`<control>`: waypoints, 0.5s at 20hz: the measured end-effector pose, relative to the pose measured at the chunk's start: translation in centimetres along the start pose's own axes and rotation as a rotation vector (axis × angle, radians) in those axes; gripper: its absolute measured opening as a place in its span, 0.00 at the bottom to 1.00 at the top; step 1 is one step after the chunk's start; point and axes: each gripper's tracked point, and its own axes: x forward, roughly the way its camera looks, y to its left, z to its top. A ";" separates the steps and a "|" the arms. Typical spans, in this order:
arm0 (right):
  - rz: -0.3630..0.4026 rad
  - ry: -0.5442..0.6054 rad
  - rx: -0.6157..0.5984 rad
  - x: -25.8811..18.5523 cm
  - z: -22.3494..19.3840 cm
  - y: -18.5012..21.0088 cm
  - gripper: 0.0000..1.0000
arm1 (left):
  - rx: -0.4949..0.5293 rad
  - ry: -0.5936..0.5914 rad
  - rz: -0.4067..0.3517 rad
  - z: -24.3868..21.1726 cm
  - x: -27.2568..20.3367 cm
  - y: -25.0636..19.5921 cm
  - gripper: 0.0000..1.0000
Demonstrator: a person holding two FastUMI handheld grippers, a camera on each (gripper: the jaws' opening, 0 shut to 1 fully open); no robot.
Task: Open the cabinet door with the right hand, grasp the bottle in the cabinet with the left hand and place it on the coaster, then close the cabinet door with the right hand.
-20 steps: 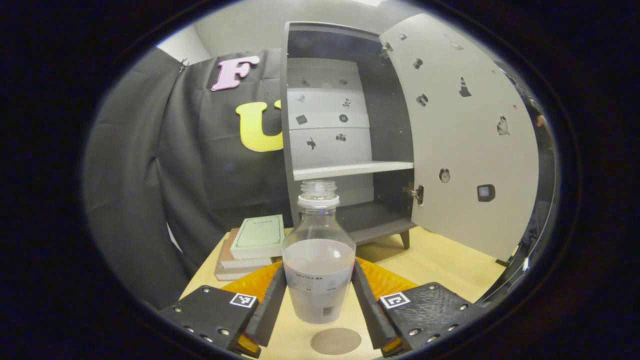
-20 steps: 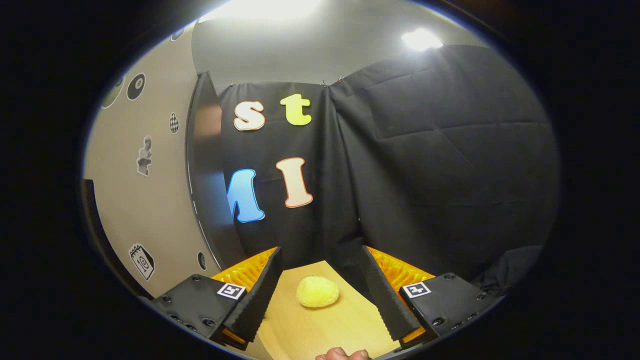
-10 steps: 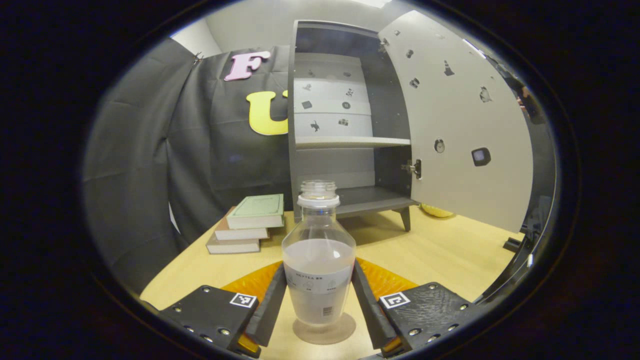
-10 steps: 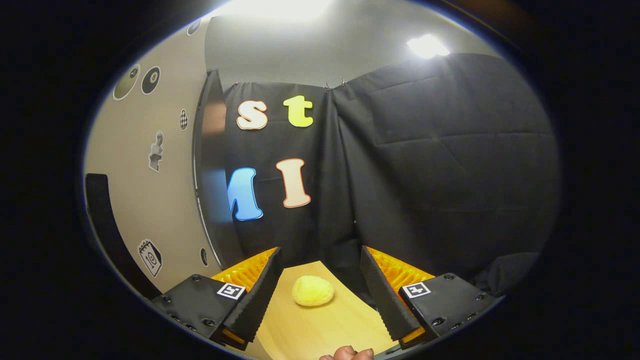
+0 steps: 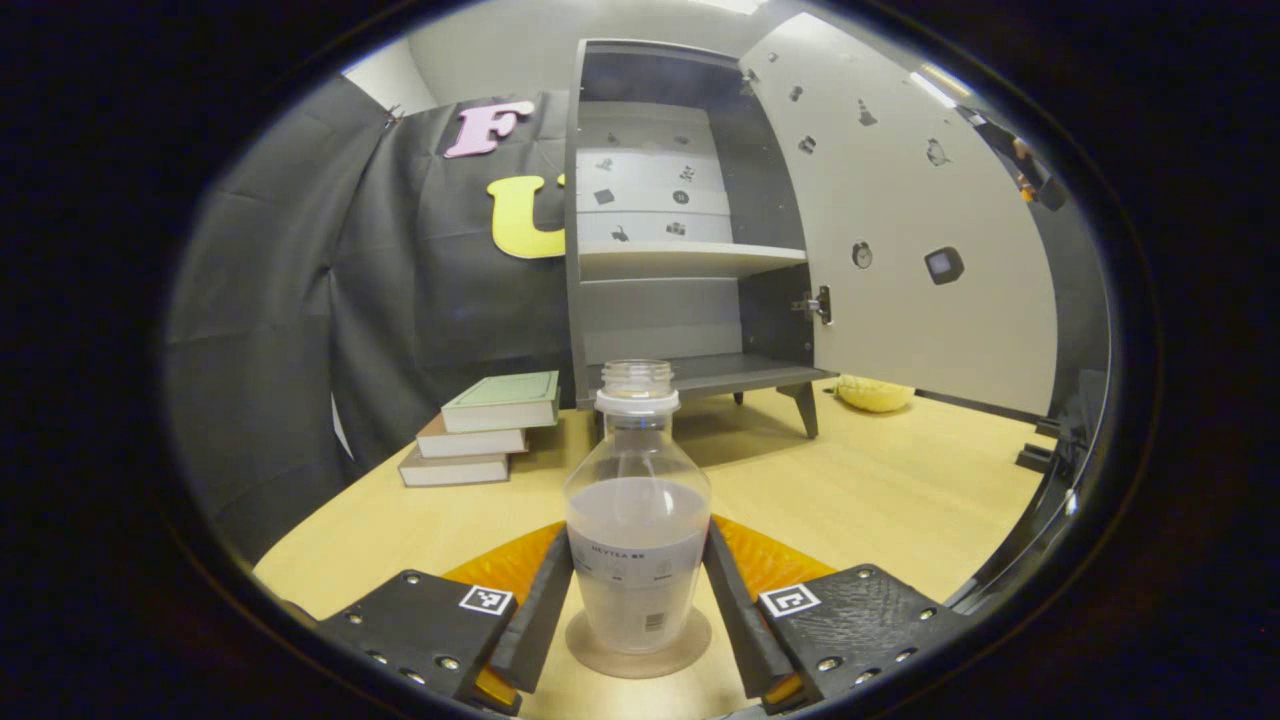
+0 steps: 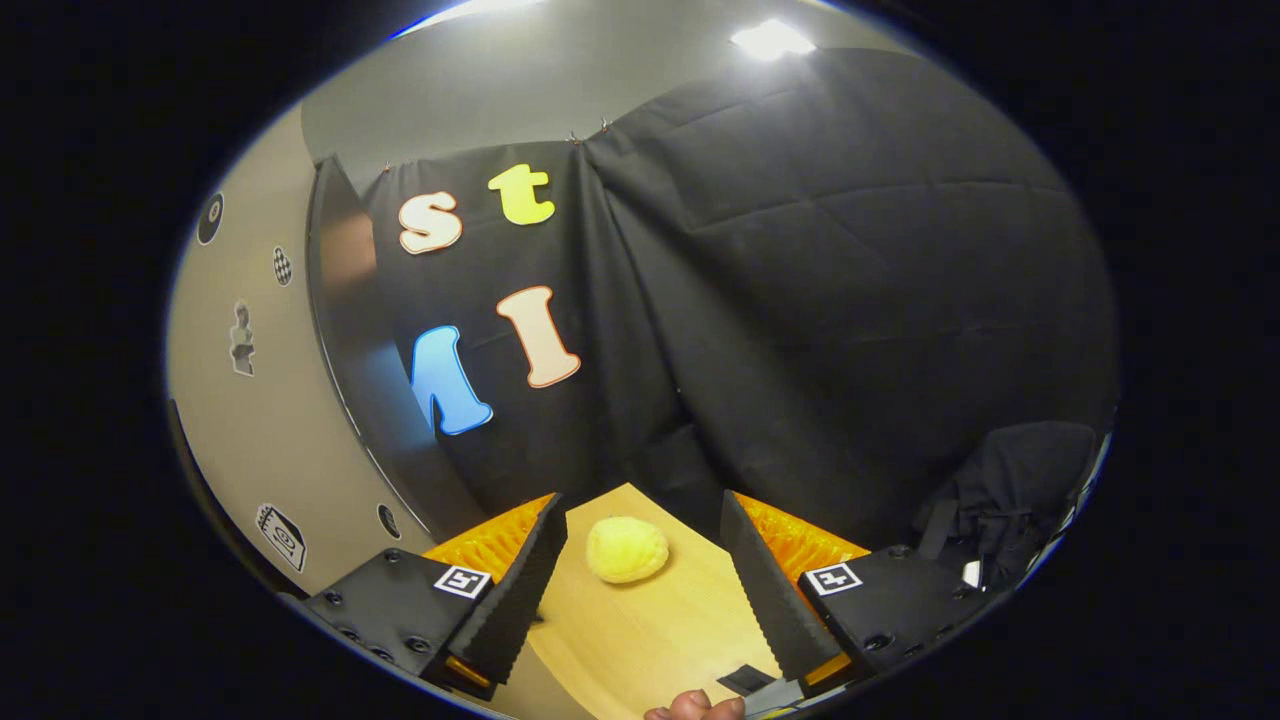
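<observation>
Wooden bench (image 5: 880, 500) ahead: bottle (image 5: 637, 520) upright on coaster (image 5: 637, 645), left tool (image 5: 637, 610) pinching it on both sides. Cabinet (image 5: 690, 230) beyond, door (image 5: 920, 230) open. Right tool (image 6: 645, 590) spread (nothing between fingers), yellow lump (image 6: 626, 549) just ahead.

Pale wooden surface (image 5: 900, 500), lightly loaded.
Bearing a round coaster (image 5: 640, 645) under an upright bottle (image 5: 637, 520), a stack of three books (image 5: 485, 425) far left, a footed cabinet (image 5: 680, 220) behind, a yellow lump (image 6: 626, 549) beyond.
</observation>
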 end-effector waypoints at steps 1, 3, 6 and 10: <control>-0.004 -0.009 -0.011 0.1 0.1 0.1 0.98 | -0.006 -0.011 0.003 0.2 0.1 0.0 0.75; -0.007 -0.014 -0.032 0.2 -0.2 0.2 0.98 | -0.020 -0.006 0.020 -0.1 0.1 0.2 0.75; -0.011 -0.011 -0.049 0.2 -0.4 0.2 0.98 | -0.025 -0.005 0.029 0.0 0.1 0.3 0.75; -0.011 -0.001 -0.076 0.6 -1.1 0.4 0.98 | -0.035 0.015 0.027 -0.4 -0.3 0.7 0.79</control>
